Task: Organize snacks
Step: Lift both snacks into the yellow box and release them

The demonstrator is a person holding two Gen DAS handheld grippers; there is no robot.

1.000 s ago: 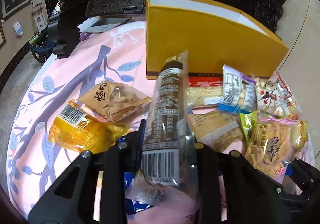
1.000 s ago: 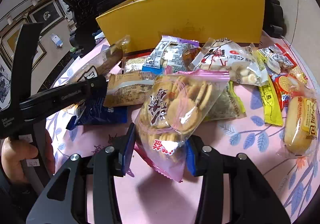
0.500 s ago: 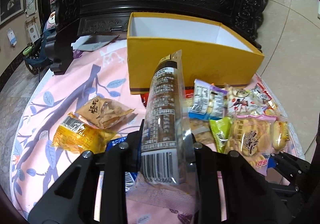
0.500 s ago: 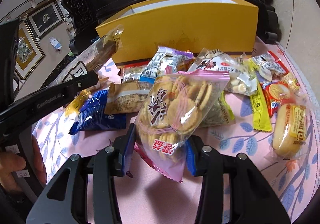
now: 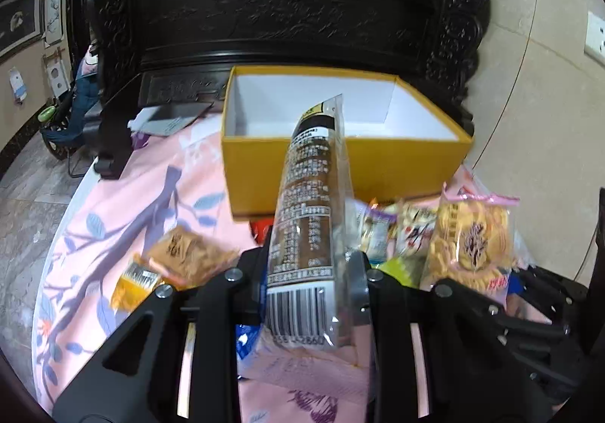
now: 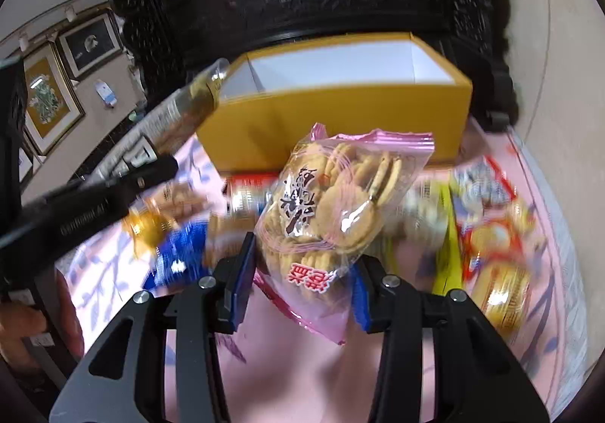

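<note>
Snacks are held clear of the table: a long brown packet (image 5: pixel 307 219) is clamped in the left gripper (image 5: pixel 308 294), a biscuit bag (image 6: pixel 332 203) in the right gripper (image 6: pixel 302 290). Both have been raised since a second ago, so the empty yellow box (image 5: pixel 340 166) ahead is now looked into; dropping in seems next.

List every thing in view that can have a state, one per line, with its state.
Left hand-held gripper: shut on the long brown packet.
Long brown packet: held up off the table, sealed.
Right hand-held gripper: shut on the biscuit bag.
Biscuit bag: lifted, sealed.
Yellow box: open, visible inside bare.
Blue packet: lying on the cloth.
</note>
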